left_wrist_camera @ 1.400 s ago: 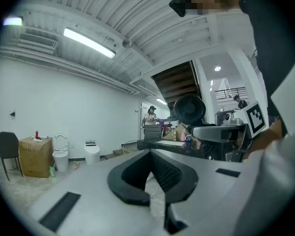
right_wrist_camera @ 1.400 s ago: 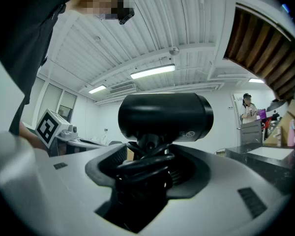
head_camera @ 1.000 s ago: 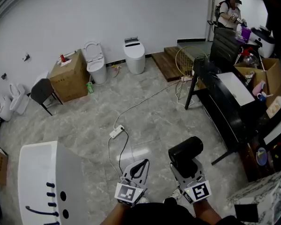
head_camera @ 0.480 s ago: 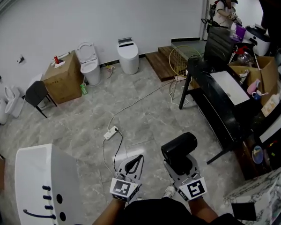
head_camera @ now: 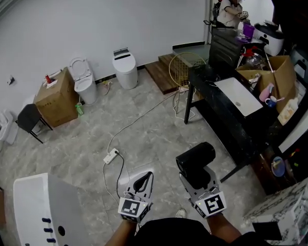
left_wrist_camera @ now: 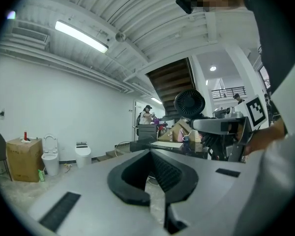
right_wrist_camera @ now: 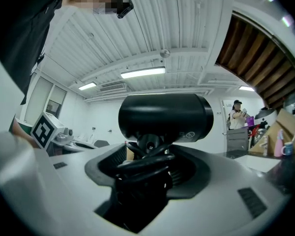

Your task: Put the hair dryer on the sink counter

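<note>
Right gripper is clamping the black hair dryer. Left gripper jaws are closed and empty. Sink counter is sitting far right, well apart; placing is not yet done.

Coiled cord hides the glossy black hair dryer's handle inside the right gripper, and the bottom edge crops the white rounded fixture.

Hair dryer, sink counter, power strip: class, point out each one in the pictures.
hair dryer (head_camera: 195,159), head view, on its black barrel.
sink counter (head_camera: 208,94), head view, on a bare part of the black top.
power strip (head_camera: 111,156), head view, on its white body.
</note>
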The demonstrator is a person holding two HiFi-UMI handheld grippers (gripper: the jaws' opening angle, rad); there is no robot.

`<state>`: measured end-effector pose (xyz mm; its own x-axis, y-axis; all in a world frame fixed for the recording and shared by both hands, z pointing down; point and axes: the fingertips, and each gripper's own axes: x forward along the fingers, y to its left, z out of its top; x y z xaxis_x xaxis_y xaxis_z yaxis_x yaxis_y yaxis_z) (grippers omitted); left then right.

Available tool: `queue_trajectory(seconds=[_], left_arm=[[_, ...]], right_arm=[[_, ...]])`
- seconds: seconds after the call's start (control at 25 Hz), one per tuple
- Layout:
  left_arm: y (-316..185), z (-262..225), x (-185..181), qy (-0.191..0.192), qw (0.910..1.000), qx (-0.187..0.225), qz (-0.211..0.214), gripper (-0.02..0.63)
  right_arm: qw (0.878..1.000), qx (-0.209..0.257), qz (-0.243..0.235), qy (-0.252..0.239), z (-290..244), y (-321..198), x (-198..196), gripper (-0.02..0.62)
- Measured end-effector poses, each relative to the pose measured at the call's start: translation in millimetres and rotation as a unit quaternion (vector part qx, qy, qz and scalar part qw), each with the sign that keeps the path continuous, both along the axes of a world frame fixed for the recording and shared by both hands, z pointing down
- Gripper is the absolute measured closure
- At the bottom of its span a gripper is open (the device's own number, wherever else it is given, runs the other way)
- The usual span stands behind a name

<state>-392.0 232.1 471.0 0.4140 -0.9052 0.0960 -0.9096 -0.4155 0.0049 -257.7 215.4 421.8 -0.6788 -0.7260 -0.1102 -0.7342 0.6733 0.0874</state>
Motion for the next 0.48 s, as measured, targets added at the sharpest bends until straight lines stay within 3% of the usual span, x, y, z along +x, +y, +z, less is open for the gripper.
queue_trajectory(seconds=[0.24,0.48], left_arm=[[-29,4,58,0.004,0.9998,-0.003,0.020,0.611],[-52,4,94,-0.007,0.9995,-0.006,0.029,0.611]], right_arm=[[0.999,-0.011,0.049,-0.008,5,-34,70,0.339],[0.997,-0.012,0.072,-0.011,11,-64,118,0.339]])
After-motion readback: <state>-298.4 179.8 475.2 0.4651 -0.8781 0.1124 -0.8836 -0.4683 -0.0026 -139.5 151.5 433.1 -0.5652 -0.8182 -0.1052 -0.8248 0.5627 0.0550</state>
